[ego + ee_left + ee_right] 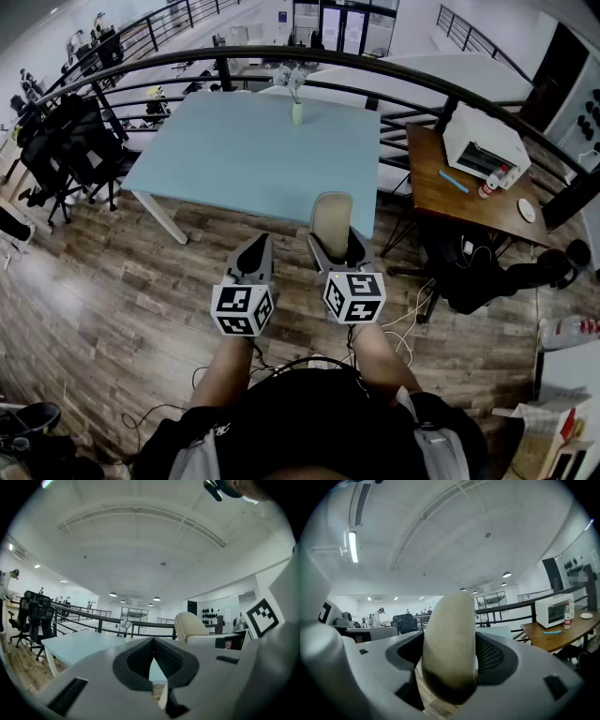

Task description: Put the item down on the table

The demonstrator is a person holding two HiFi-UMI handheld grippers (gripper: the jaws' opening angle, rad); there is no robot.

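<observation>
Holds the beige item (450, 639) in the right hand-held gripper (337, 247) short of the surface (253, 150); risks a drop to the floor (141, 272) if released early.

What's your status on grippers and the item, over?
Left gripper shut, empty. Right gripper shut on beige item, upright, not yet on blue table. Small vase at table's far edge, out of the way.

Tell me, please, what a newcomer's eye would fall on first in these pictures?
First, the beige oval item clamped upright in the right gripper, centre of the head view, beside the shut, empty left gripper. Beyond stands a pale blue table bearing a small vase of flowers at its far edge; a white microwave sits on a wooden desk at right.
</observation>
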